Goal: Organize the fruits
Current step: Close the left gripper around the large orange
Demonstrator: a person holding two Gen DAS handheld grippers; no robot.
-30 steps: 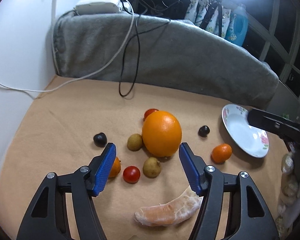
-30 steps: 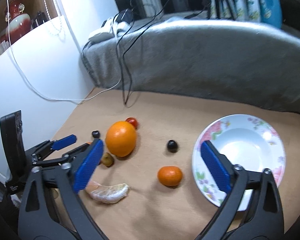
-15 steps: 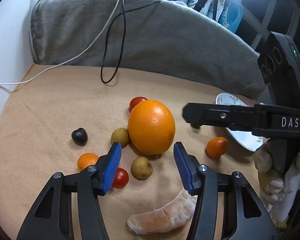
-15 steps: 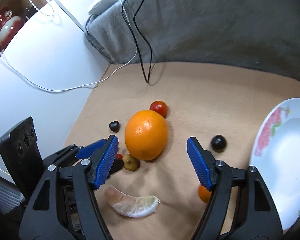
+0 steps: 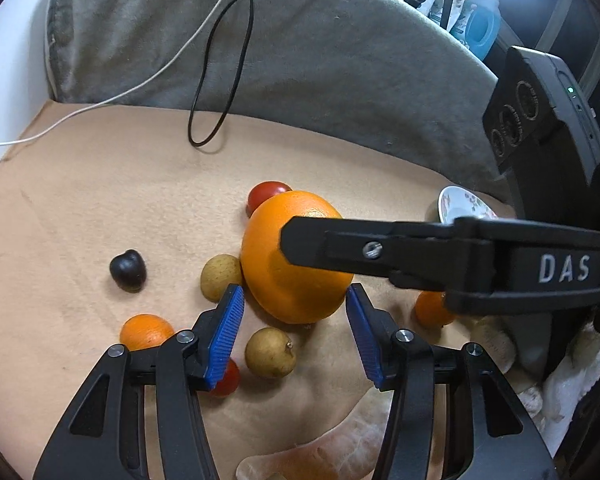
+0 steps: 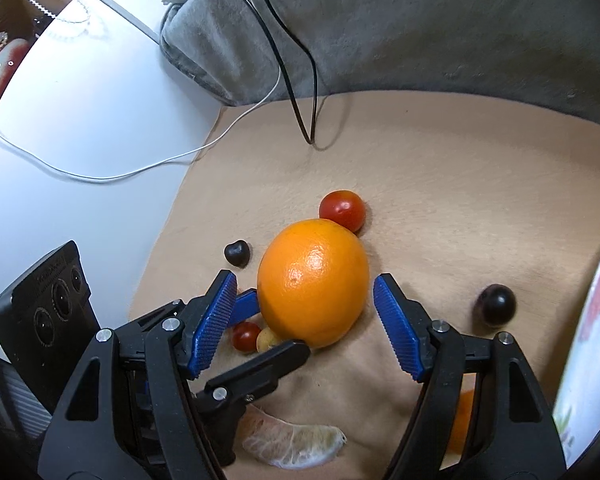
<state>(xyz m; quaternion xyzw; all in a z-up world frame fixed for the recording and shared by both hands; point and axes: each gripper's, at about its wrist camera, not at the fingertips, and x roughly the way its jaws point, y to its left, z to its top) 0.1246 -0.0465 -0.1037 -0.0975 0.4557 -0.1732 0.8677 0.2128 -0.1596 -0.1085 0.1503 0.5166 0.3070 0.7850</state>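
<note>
The orange (image 6: 313, 282) sits on the cloth (image 6: 440, 200) between your right gripper (image 6: 304, 326)'s released pads. Center it, then close gently. Your left gripper (image 5: 294, 330), also released, crowds it; back off.

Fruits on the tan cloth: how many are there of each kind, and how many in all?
Large orange: 1
Small oranges: 2
Red tomatoes: 2
Tan round fruits: 2
Dark fruits: 2
Peeled citrus segment: 1
Total: 10
</note>
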